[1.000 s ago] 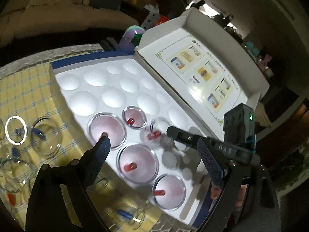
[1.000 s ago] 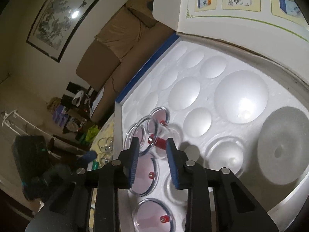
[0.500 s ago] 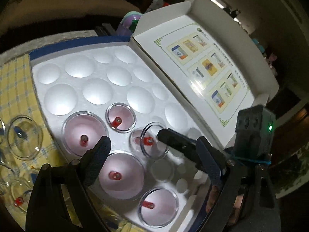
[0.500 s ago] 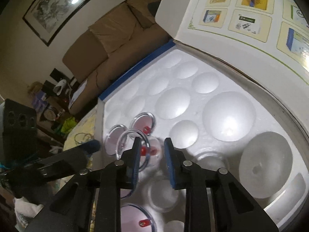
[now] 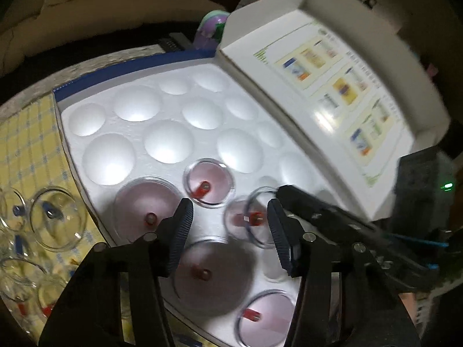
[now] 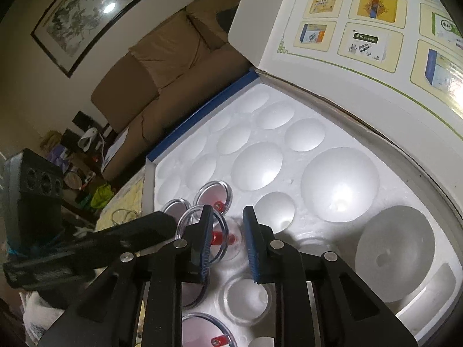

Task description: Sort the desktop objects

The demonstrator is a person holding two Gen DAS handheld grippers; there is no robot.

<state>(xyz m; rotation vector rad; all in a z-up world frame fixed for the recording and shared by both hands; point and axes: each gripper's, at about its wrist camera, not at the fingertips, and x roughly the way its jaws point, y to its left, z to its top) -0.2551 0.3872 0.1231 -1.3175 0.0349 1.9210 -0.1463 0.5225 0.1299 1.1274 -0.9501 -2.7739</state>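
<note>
A white foam tray (image 5: 136, 170) with round hollows fills an open box. Several clear cupping cups with red valves sit in its near hollows, such as one (image 5: 209, 185). My right gripper (image 6: 224, 241) is shut on a small clear cup (image 6: 202, 235) with a red valve and holds it tilted just above a hollow; the same cup (image 5: 254, 217) shows in the left wrist view at the right gripper's tip. My left gripper (image 5: 228, 231) is open and empty, hovering over the tray's near cups.
The box lid (image 5: 332, 81) stands open at the right with printed pictures. More loose cups (image 5: 58, 222) with blue and red valves lie on the yellow checked cloth (image 5: 26, 144) left of the box. A sofa (image 6: 162, 86) is behind.
The right gripper has carried the small cup a little lower and nearer over the tray's hollows. The left gripper has shifted forward over the tray, still open.
</note>
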